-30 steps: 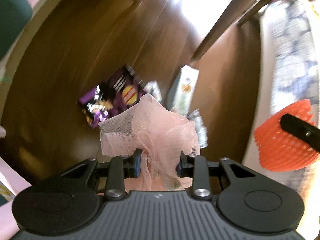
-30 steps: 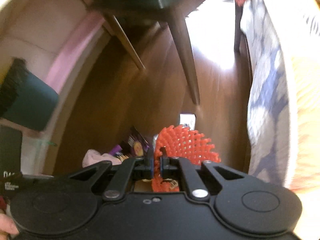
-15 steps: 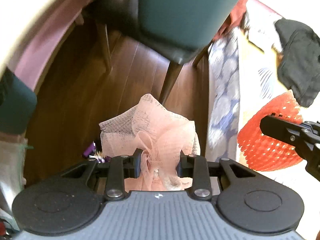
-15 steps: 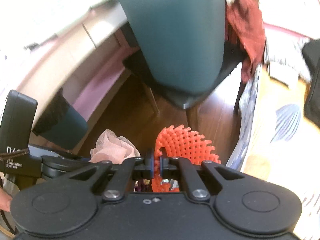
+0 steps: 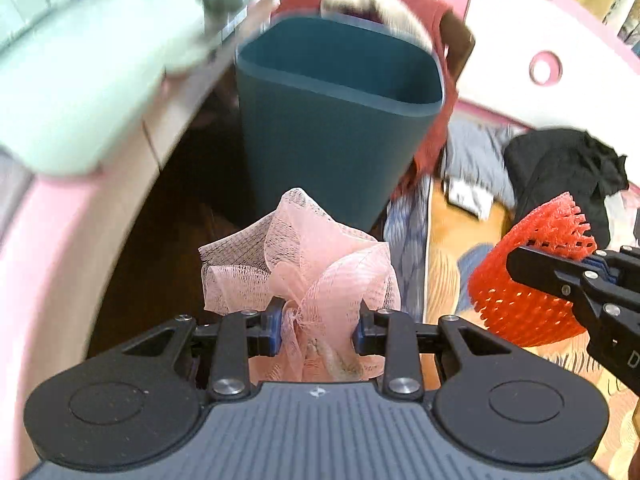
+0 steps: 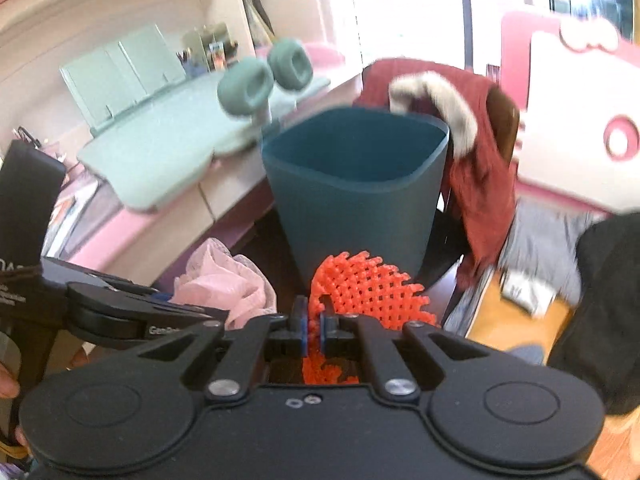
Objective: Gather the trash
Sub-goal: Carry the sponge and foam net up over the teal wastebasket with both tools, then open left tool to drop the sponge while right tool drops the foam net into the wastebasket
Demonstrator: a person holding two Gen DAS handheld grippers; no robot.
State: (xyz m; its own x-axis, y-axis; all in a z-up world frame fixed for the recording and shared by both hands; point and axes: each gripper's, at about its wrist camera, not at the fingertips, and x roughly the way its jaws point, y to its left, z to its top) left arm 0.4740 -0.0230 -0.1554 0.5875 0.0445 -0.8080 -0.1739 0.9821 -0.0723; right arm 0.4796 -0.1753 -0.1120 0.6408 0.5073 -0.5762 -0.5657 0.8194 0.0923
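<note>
Fingers of the left gripper (image 5: 316, 326) are clamped on soft pink netting (image 5: 304, 264); right gripper (image 6: 314, 330) is pinched on light, springy orange foam mesh (image 6: 368, 292); both are held before the teal bin (image 6: 356, 184), gripped by bunched folds.

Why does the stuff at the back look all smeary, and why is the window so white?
Left wrist view: the pale green desk board is motion-smeared, while the pink mesh bundle looks sharp. Right wrist view: the window is blown out white, and the teal plastic bin is slightly soft.

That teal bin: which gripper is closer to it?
Roughly level, I cannot pick. The left gripper and right gripper both sit just short of the teal bin, side by side.
</note>
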